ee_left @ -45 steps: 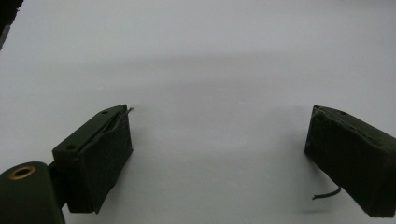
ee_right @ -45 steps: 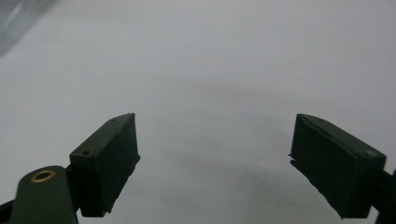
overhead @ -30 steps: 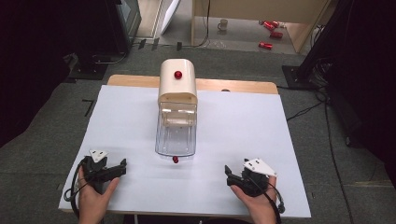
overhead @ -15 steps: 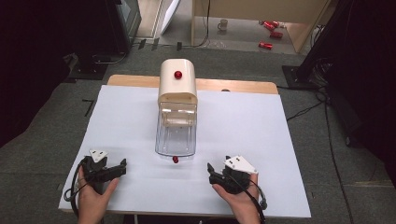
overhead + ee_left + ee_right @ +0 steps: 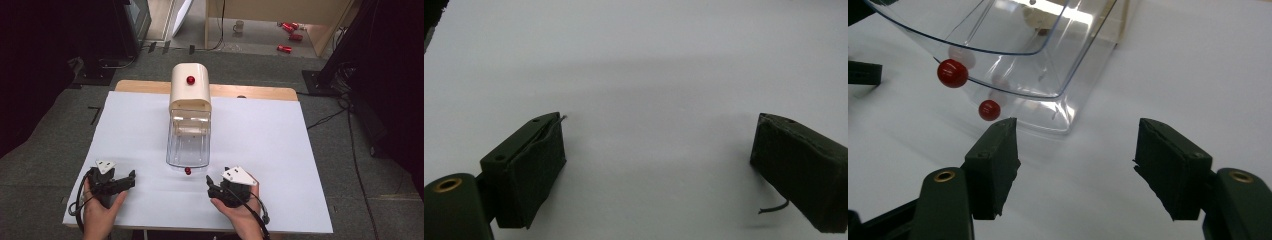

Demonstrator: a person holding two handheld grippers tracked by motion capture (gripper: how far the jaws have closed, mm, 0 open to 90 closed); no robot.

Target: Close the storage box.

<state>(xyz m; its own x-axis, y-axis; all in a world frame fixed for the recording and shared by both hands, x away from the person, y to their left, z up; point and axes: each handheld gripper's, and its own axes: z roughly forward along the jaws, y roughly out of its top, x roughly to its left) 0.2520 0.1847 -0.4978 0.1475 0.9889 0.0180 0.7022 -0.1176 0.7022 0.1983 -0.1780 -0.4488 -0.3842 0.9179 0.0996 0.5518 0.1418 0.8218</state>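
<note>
The clear container [image 5: 188, 145] lies on its side near the middle of the white table [image 5: 280, 150], its transparent body pointing toward the near edge and its cream cap [image 5: 190, 90] toward the far edge, where a red knob [image 5: 190, 79] sits on top of the cap. At the container's near end a small red ball [image 5: 188, 171] hangs just under the clear rim, touching or almost touching the table; in the right gripper view that same ball [image 5: 952, 73] shows with its reflection below it in the plastic. Lying flat like this, the container presents its knobbed end to the person, which is probably why it is placed lengthwise down the table. The right gripper [image 5: 214, 188] sits close to the near edge, just right of the container's near end and angled toward the ball; its jaws stand wide apart with nothing between them, and in its own view they frame the corner of the clear wall [image 5: 1058, 90], so the likely intent is to close on the ball or the rim beside it. The left gripper [image 5: 125, 181] rests well to the left, near the near-left corner, also spread wide and empty, its camera looking across bare white surface [image 5: 649, 75]; it seems to be waiting out of the way. Both hands grip their tools from the near edge.
</note>
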